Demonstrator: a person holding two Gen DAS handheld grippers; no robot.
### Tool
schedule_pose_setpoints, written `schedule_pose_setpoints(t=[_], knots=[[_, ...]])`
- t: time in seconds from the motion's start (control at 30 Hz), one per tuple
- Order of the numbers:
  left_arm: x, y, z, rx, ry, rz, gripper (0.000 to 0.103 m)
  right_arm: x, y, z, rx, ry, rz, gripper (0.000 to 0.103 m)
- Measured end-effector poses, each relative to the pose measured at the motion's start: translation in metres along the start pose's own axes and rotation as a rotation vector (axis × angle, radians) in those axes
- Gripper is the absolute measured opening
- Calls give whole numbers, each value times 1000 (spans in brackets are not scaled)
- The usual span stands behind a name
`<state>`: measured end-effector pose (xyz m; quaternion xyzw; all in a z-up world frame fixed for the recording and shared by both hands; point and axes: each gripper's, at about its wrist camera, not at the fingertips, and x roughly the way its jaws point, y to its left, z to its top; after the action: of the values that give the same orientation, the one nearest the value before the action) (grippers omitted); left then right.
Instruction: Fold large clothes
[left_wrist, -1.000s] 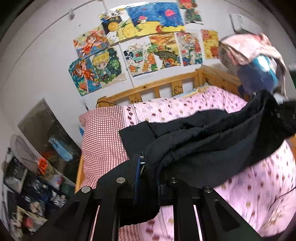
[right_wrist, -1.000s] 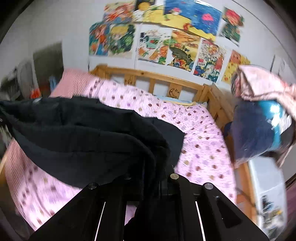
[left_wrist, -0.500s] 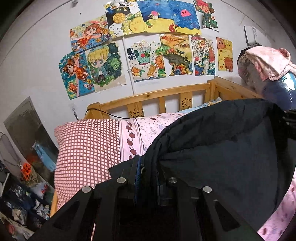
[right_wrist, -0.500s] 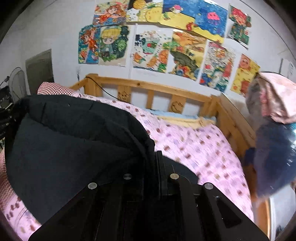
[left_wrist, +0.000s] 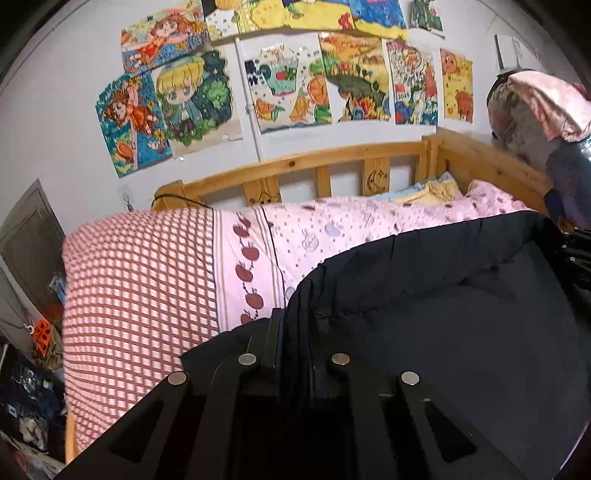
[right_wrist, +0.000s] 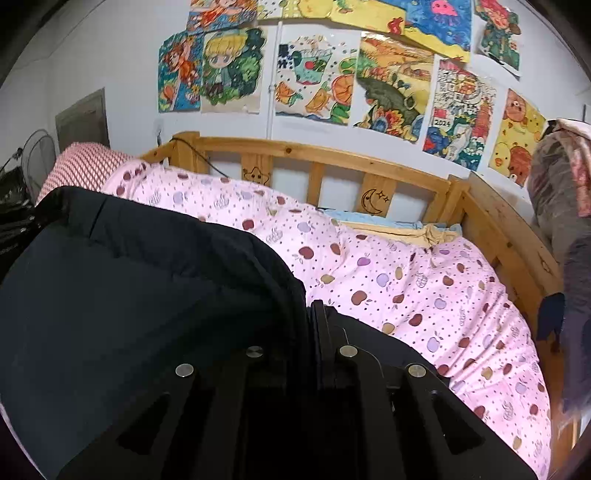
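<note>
- Right now the left tool (left_wrist: 295, 332) has its two fingers pressed together on a bunched edge of the black garment (left_wrist: 443, 332); the cloth is gathered in pleats right where the fingers meet.
- The right tool (right_wrist: 310, 325) is likewise pinching the opposite end of the same garment (right_wrist: 129, 295), with a fold of dark fabric drawn tight into the nip.
- Between the two tools the garment hangs as a wide dark sheet with one rounded upper edge, lifted off the bed rather than lying flat; how much of its lower part touches the quilt I cannot tell, since the tool bodies hide it.
- Beyond the cloth lies the pink apple-print quilt (right_wrist: 424, 288), with a red checked pillow (left_wrist: 140, 288) at the far left and a yellow and blue cloth (right_wrist: 417, 230) tucked at the far right by the rail.
- The wooden bed rail (left_wrist: 332, 158) runs along the far side, under a wall of coloured drawings (right_wrist: 391, 88). A bundle of pinkish bedding (left_wrist: 546, 103) sits off to the right.
- What could go wrong, to my eye: each grip is on a thick wad, not a clean corner, so a layer may slip out if the sheet is swung or stretched.
- If the tools come down unevenly, the fold line would likely land crooked or trap a crease.
- The soft, lumpy quilt could also drag the hem under as the garment is laid.
</note>
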<state>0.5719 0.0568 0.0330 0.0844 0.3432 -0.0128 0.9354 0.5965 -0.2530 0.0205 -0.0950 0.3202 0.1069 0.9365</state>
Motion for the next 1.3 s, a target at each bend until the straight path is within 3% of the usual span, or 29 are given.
schedule_pose_setpoints(t=[0.2,0.43,0.63,0.93,1.03,1.1,1.17,1.2,1.3], knots=[[31,-1,-8,-13,29,-2,10,26,8,-7,-40,11,10,9],[64,1,-12,-43,63,-40,11,57,4,-17,6,63,57,12],[87,4,-17,-63,91,-43,13,85,-9,-22,85,81,161,17],[92,-14,-16,-9,103,42,13,112,-26,-40,186,48,289,24],[85,-18,-16,7,99,117,29,110,-30,-46,214,20,314,24],[77,-17,-16,-9,85,179,46,107,-31,-50,228,3,326,25],[69,-7,-19,-67,68,232,75,103,-34,-53,242,-10,334,29],[65,1,-22,-111,70,237,81,101,-35,-54,250,-13,335,30],[54,25,-30,-234,61,160,81,84,-43,-55,288,4,298,39]])
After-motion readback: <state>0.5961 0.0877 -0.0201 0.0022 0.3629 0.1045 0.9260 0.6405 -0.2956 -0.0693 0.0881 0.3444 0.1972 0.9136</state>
